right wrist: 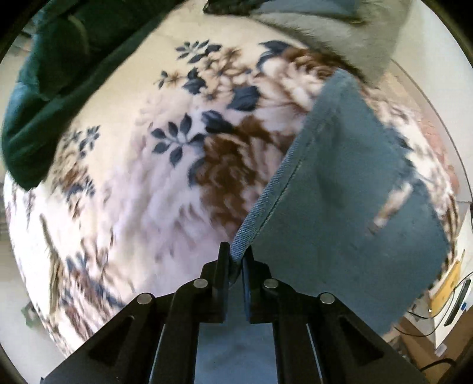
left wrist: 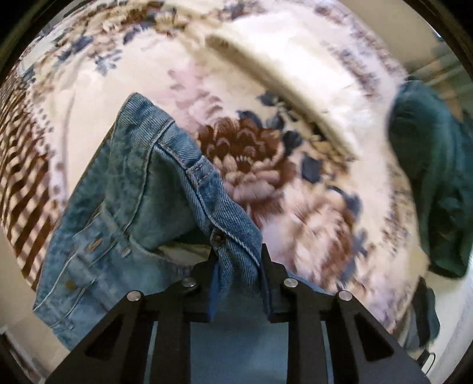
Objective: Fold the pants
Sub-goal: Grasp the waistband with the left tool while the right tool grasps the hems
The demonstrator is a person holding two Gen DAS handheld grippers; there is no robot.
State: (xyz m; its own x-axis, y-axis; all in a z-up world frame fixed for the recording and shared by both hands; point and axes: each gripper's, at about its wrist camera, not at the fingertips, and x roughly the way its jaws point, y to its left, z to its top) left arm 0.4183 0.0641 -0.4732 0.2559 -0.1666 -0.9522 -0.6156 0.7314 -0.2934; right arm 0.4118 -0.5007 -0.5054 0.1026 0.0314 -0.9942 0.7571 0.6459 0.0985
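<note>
Blue denim pants [left wrist: 139,189] hang from my left gripper [left wrist: 238,254], which is shut on the waistband near the button, above a floral blanket [left wrist: 260,165]. The pocket side droops to the left. In the right wrist view my right gripper [right wrist: 235,254] is shut on a seamed edge of the pants [right wrist: 348,189], and the leg hangs to the right with a frayed tear in it. Both views are motion-blurred.
The floral blanket [right wrist: 142,183] covers the bed below. A dark green garment [left wrist: 434,177] lies at the right; it also shows in the right wrist view [right wrist: 56,88] at upper left. A grey cloth [right wrist: 340,26] lies at the top. A cream pillow [left wrist: 295,97] lies beyond. Boxes and cables [right wrist: 449,298] sit beside the bed.
</note>
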